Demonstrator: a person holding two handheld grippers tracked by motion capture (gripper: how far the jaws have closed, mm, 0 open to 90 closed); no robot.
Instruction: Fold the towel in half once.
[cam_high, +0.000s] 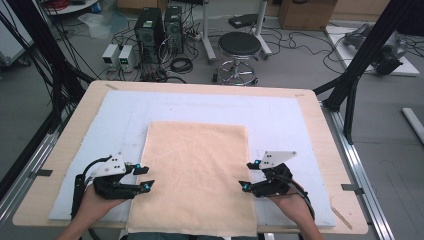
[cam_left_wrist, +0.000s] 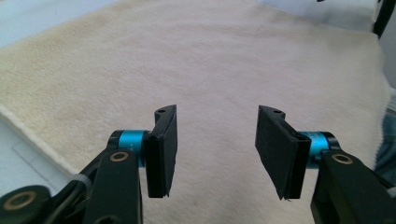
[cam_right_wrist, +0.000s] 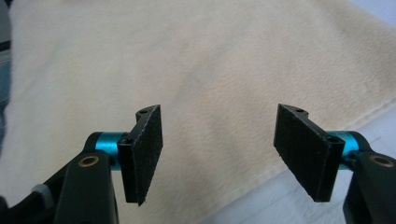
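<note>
A cream-coloured towel (cam_high: 195, 170) lies flat on the white mat, its near edge hanging over the table's front. My left gripper (cam_high: 146, 178) hovers at the towel's left edge, jaws apart with nothing between them. In the left gripper view the towel (cam_left_wrist: 210, 60) spreads out under the open left gripper (cam_left_wrist: 215, 149). My right gripper (cam_high: 249, 175) hovers at the towel's right edge, also open and empty. In the right gripper view the towel (cam_right_wrist: 196, 60) lies below the open right gripper (cam_right_wrist: 218, 154), with its hem running under the right pad.
A white mat (cam_high: 125, 107) covers most of the wooden table (cam_high: 65, 150). Beyond the table's far edge stand a black stool (cam_high: 239, 50), computer towers (cam_high: 150, 30) and loose cables on the floor. Black frame posts (cam_high: 360, 65) rise at the right.
</note>
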